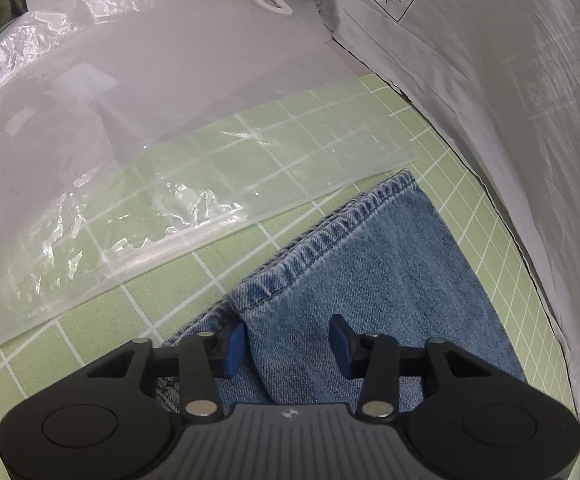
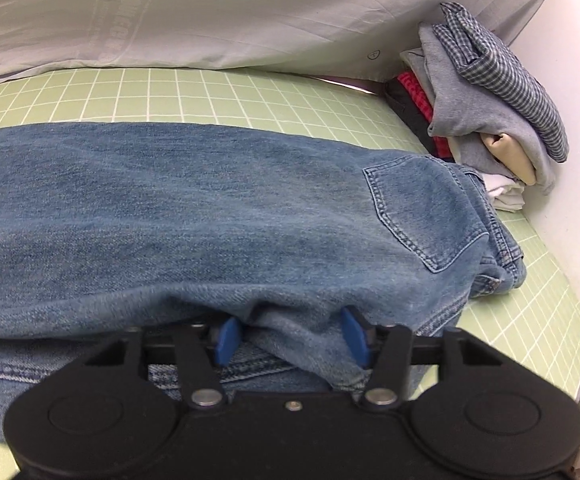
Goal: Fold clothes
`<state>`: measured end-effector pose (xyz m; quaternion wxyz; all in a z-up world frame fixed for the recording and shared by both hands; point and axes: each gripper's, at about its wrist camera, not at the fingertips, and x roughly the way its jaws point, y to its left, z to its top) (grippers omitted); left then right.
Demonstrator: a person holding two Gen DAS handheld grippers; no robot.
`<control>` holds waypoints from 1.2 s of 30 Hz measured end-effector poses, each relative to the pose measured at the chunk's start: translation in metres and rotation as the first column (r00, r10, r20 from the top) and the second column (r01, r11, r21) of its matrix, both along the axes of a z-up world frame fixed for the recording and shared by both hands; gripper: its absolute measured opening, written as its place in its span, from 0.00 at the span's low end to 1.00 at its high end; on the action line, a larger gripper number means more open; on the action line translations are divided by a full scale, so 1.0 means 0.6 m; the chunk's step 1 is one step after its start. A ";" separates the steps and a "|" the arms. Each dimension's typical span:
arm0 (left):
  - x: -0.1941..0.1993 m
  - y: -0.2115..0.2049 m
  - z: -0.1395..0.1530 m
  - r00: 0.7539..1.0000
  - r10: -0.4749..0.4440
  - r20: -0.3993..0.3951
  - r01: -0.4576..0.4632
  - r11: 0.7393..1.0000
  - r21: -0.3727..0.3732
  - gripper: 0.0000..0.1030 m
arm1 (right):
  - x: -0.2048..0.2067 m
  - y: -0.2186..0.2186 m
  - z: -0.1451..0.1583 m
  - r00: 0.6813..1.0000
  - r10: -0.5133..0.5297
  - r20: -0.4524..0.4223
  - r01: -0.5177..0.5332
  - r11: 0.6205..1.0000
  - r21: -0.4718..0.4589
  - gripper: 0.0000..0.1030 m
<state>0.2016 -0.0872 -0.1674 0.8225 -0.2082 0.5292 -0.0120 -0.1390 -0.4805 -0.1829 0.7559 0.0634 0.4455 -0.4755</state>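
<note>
jeans point(image 2: 210, 208) in faded blue denim are lying flat on the green gridded mat point(image 2: 210, 92). both the left hand-held gripper point(image 1: 288, 346) and right hand-held gripper point(image 2: 290, 336) are gaping wide over denim folds, gripping nothing.

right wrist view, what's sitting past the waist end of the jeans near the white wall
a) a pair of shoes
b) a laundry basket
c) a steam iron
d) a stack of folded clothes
d: a pile of folded clothes, with a blue checked shirt on top, sits on the green grid mat just beyond the jeans.
</note>
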 end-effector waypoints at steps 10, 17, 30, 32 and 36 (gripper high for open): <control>-0.020 0.011 0.081 0.989 -0.029 0.148 0.037 0.998 -0.048 0.01 | -0.054 0.008 0.075 0.988 -0.002 0.156 0.019 0.994 -0.104 0.03; -0.089 0.065 0.123 0.981 -0.022 0.195 0.037 0.997 -0.072 0.01 | -0.103 0.028 0.106 0.984 -0.023 0.175 0.042 0.994 -0.104 0.02; -0.118 0.071 0.014 1.000 -0.029 0.011 0.029 0.998 0.055 0.68 | -0.100 0.019 0.069 0.958 -0.110 0.265 0.045 0.970 0.240 0.75; -0.114 0.067 0.009 1.000 -0.024 0.006 0.024 0.998 0.066 0.74 | -0.091 0.013 0.075 0.948 -0.129 0.290 0.053 0.965 0.256 0.77; -0.107 0.060 0.000 1.000 -0.021 0.002 0.021 0.996 0.089 0.77 | -0.078 -0.002 0.077 0.938 -0.171 0.303 0.078 0.952 0.294 0.78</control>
